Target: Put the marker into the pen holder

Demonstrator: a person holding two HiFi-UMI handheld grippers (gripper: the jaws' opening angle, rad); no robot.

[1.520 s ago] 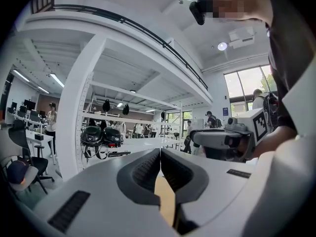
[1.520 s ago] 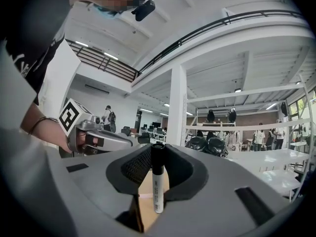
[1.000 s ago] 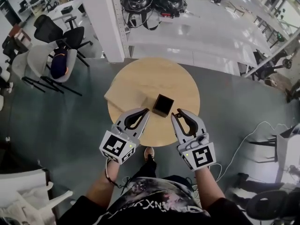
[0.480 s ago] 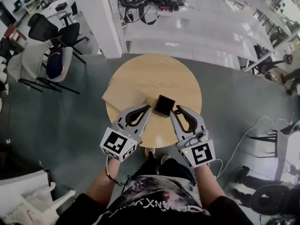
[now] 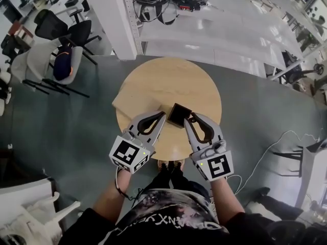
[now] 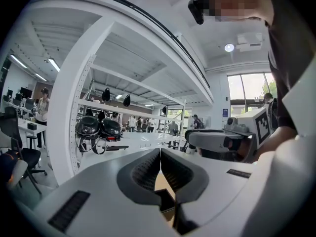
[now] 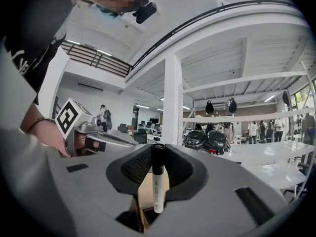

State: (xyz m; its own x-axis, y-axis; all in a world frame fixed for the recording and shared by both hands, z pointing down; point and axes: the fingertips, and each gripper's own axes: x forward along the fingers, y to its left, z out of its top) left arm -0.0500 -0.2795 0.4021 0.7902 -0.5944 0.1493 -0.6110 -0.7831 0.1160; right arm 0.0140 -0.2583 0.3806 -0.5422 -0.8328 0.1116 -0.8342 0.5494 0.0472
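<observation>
Table (image 5: 163, 80) round, wooden, on grey floor (image 5: 76, 131); right claw (image 7: 158, 151) grips marker (image 7: 157, 181); left claw (image 6: 160, 154) closed, empty.

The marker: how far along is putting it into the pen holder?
Done: the marker is clamped in the right gripper. In hand: the gripper's tips are close beside the pen holder. Left: bring the marker over the opening, lower it and release.

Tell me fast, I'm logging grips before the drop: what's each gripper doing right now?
Left gripper: closed, nothing between its jaws.
Right gripper: closed on the marker.
</observation>
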